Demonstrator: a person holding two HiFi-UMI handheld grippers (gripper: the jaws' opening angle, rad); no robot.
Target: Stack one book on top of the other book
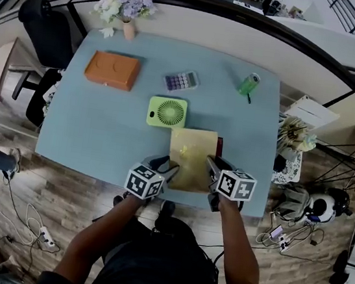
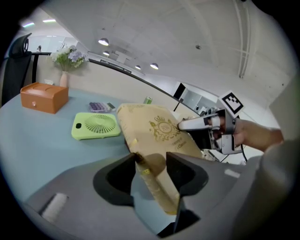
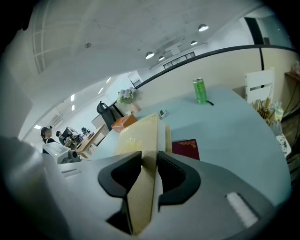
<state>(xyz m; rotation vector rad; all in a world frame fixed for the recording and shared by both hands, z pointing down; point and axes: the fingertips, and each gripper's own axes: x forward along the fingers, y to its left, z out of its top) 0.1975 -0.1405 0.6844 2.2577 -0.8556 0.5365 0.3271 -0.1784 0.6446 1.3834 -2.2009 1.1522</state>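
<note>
Right tool (image 3: 150, 161) clamps gold book (image 3: 140, 136) edge.

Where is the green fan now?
In the head view, the green fan lies near the centre, between the gold book and the calculator.

Tilted gold book (image 1: 192, 156) (crest on cover) partly over a flat maroon book (image 3: 186, 149)

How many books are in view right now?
2. The gold book is held by the left gripper and right gripper at the table's near edge; the dark red book lies on the table beside it, partly covered. Others could be hidden underneath.
</note>
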